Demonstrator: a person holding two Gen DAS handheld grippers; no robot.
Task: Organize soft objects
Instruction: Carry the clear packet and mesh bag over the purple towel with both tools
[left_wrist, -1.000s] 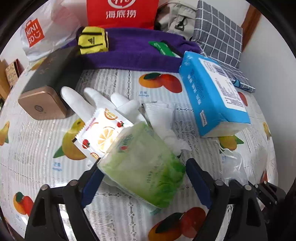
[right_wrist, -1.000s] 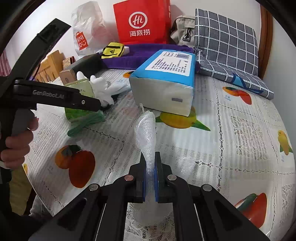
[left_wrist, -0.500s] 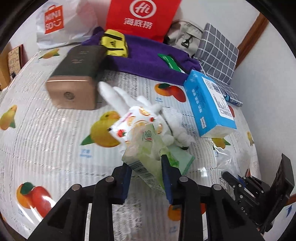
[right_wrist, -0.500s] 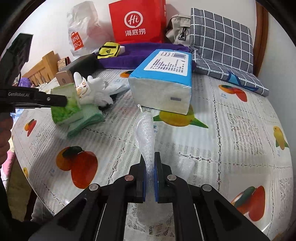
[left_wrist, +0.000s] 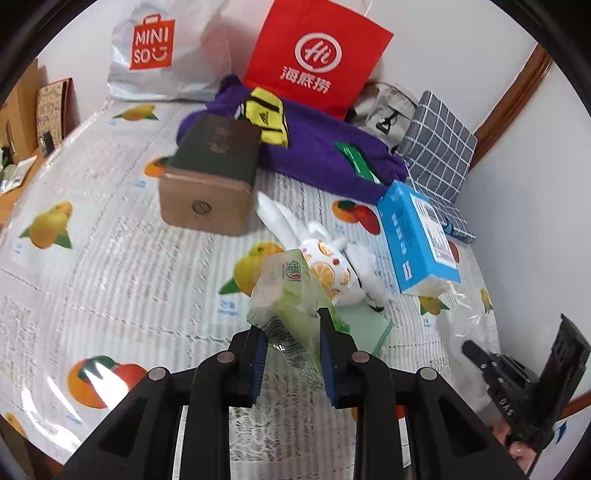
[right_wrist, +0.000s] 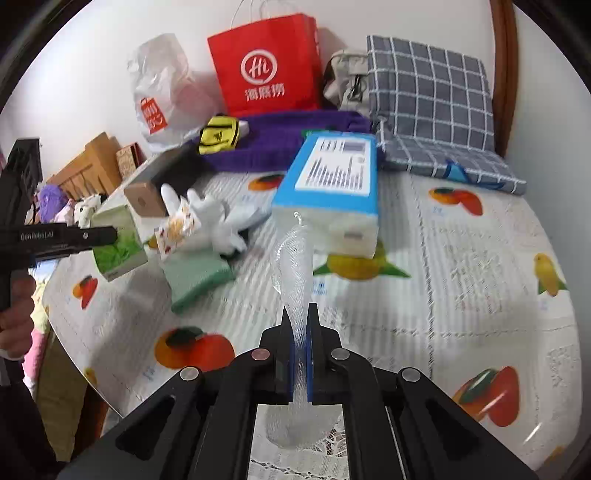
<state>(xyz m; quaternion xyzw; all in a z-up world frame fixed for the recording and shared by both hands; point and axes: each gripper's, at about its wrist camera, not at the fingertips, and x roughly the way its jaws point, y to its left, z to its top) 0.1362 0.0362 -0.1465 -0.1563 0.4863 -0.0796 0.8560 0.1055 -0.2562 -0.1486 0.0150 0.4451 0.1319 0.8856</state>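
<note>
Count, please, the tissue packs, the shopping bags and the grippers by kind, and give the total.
Tissue packs: 2, the green pack in the left gripper and the blue pack on the table.
Shopping bags: 2, the red bag and the white Miniso bag.
Grippers: 2, counting the right gripper.
Total: 6.

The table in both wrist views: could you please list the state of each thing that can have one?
left claw: shut on the green tissue pack, lifted off the table
right claw: shut on the clear plastic bag
blue tissue pack: lying flat
white plush toy: lying down
green cloth: folded, flat
red paper bag: upright
</note>
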